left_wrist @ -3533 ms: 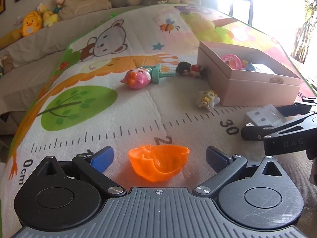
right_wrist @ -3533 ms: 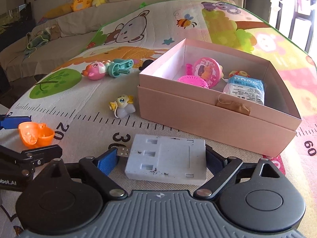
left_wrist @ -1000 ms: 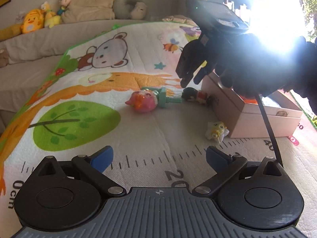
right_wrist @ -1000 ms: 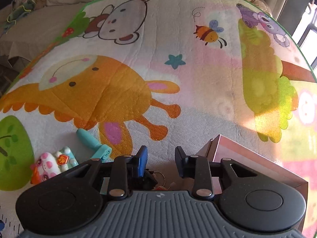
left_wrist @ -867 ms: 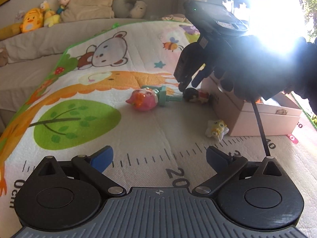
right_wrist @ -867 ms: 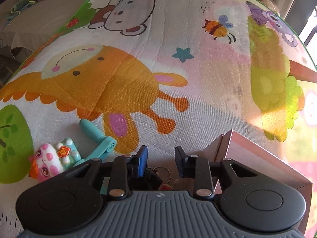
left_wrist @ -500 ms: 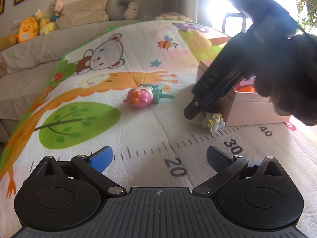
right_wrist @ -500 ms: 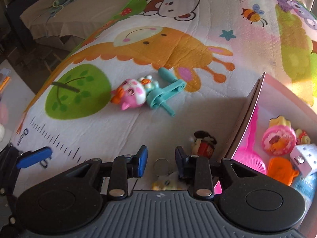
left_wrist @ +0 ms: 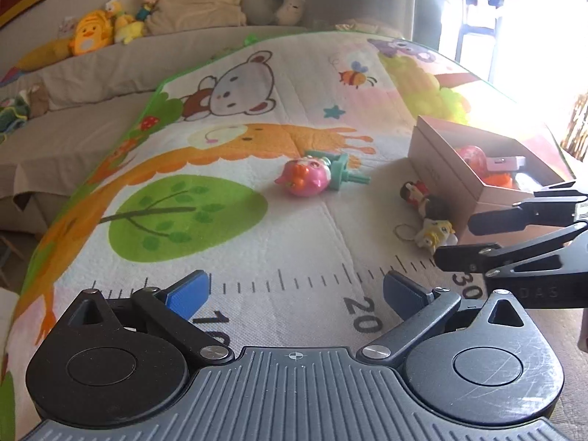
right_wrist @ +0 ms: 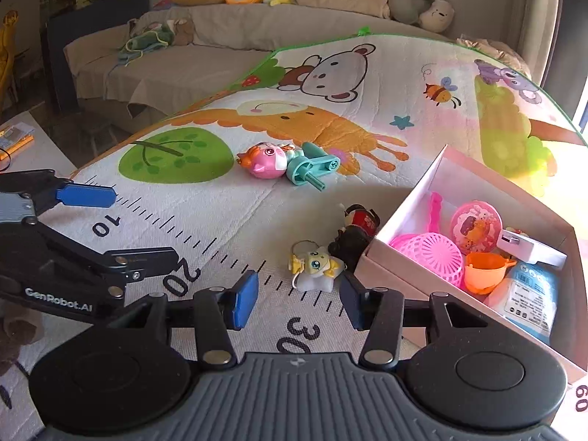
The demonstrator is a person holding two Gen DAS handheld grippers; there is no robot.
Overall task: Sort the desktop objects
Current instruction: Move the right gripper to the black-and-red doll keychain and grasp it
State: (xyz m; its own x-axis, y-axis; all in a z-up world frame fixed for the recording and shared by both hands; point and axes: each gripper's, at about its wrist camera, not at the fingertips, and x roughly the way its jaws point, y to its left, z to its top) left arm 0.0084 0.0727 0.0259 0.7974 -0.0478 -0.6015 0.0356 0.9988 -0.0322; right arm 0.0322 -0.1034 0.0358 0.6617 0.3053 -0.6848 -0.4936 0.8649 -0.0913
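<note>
A pink box stands on the play mat at the right, holding an orange cup, a pink strainer, a white adapter and other toys. On the mat lie a small yellow-white figure, a dark-haired doll and a pink pig toy with a teal handle. My right gripper is open and empty, just in front of the yellow-white figure. My left gripper is open and empty, low over the ruler marks.
The mat is printed with a bear, a giraffe, a green tree and a ruler. A grey sofa with plush toys and cushions stands beyond it. A bright window glares at the right.
My right gripper has pulled back from beside the box, dropped low and opened wider; it now faces the yellow-white figure. The dark-haired doll lies closer to that figure than a second ago.
</note>
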